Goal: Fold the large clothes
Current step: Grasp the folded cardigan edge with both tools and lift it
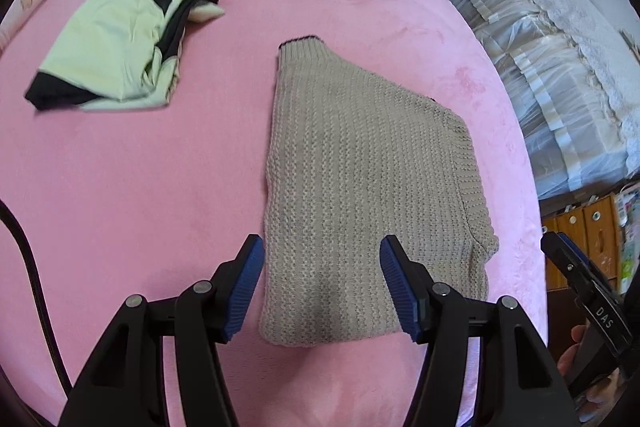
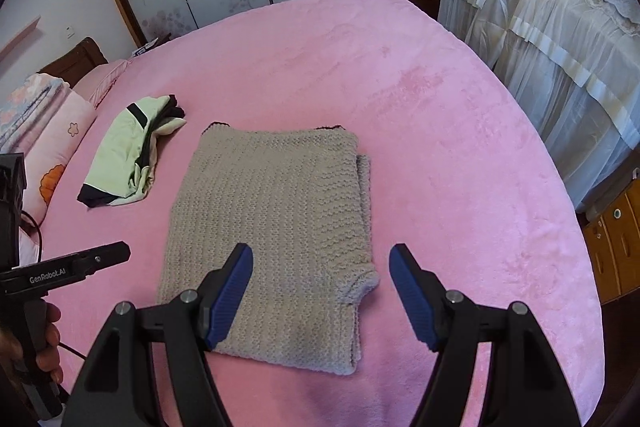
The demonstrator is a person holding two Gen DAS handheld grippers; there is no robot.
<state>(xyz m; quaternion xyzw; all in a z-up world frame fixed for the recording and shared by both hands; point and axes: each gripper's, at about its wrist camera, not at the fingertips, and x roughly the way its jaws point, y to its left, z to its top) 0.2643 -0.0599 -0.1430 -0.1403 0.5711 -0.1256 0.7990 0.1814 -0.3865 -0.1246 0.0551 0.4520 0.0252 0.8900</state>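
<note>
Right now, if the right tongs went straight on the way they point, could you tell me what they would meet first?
Most likely the grey knit sweater: the open right tongs point at its near right edge on the pink bed cover. Their height above it is unclear.

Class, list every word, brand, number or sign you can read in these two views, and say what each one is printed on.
"GenRobot.AI": white lettering on the black arm of the left gripper, seen in the right wrist view.
"DAS": white letters on the black body of the right gripper, seen in the left wrist view; the word may run on out of sight.
No text shows on the grey knitted sweater or the green and black garment.
</note>
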